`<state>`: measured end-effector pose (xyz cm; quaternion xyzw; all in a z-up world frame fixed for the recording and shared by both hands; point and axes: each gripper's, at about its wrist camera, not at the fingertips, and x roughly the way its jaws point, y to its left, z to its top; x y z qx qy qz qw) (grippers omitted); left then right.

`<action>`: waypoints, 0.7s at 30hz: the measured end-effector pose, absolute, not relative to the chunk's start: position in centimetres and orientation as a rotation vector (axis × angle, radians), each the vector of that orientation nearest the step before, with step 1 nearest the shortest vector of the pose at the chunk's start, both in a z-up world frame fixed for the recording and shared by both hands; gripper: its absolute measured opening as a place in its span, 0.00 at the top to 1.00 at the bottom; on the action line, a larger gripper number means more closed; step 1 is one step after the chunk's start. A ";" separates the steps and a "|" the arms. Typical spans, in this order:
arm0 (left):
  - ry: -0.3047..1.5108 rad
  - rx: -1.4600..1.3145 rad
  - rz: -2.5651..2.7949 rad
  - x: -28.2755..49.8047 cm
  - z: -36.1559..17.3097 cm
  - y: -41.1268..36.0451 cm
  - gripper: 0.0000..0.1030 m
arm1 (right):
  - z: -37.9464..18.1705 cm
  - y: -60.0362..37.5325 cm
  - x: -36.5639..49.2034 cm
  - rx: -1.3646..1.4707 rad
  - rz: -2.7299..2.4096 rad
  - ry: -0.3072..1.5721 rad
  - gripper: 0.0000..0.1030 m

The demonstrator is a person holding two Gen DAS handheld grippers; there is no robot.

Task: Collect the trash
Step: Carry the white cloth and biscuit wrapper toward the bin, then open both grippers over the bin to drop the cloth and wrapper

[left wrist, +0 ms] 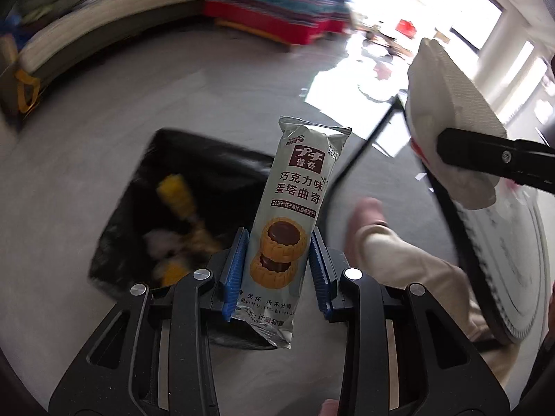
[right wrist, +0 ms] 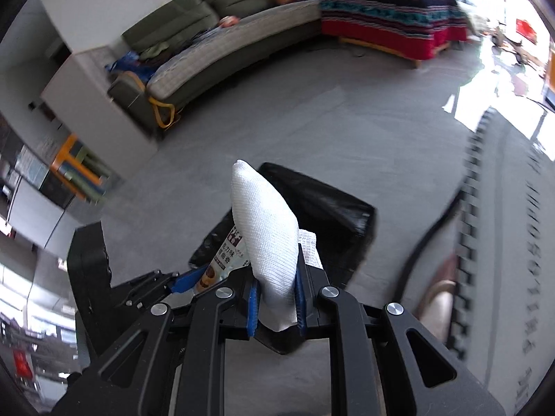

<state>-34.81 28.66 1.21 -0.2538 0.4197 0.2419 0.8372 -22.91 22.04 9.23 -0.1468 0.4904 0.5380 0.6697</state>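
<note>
- Trash in hand, two items: a cookie wrapper and a folded white tissue pack. I hold both clear of the floor, above and near the bin.
- Left gripper: I read the blue pads as closed on the wrapper's lower half, one on each long edge. The wrapper stands upright, its crimped top free, its bottom seal hanging below the pads.
- Wrapper handling, my judgement: light, glossy film, slippery, rounded as if some contents remain. A hold across the body is sounder than one on the thin seal ends. It should drop cleanly once released.
- Right gripper: pads are nearly together, pinching the tissue pack at its lower end. The upper part rises free and leans slightly left.
- Tissue pack handling, my judgement: soft, textured, compressible, very light. It gives under the pads, so the grip is secure, but it may drift when it falls.
- Just beyond both grippers: a bin lined with a black bag, standing on the grey floor. Yellow and pale items already lie inside, though blur prevents me from identifying them.
- Right of the bin: the person's foot and pale trouser leg, beside a round white table edge.
- Far field: a long grey sofa and a striped cloth with a red hem.
</note>
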 end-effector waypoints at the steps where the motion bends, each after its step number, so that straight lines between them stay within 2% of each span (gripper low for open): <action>1: 0.890 -0.552 0.540 -35.4 1.0 29.3 0.65 | 9.2 23.2 -23.3 -0.333 1.235 1.107 0.81; 2: 0.892 -0.568 0.569 -36.2 0.6 30.0 0.60 | 9.2 24.2 -23.7 -0.336 1.257 1.108 0.68; 3: 0.902 -0.583 0.616 -36.8 0.3 30.8 0.40 | 9.0 25.1 -24.0 -0.357 1.255 1.107 0.43; 4: 0.902 -0.591 0.656 -37.3 0.2 31.2 0.24 | 9.1 25.9 -24.1 -0.369 1.233 1.097 0.35; 5: 0.890 -0.596 0.701 -37.9 0.3 31.7 0.06 | 9.2 26.4 -24.2 -0.363 1.219 1.077 0.33; 10: 0.844 -0.599 0.760 -39.2 1.1 33.1 0.06 | 9.2 26.4 -23.6 -0.330 1.229 1.089 0.33; 21: 0.859 -0.559 0.684 -36.7 1.4 31.9 0.06 | 9.6 23.0 -21.2 -0.231 1.196 1.091 0.33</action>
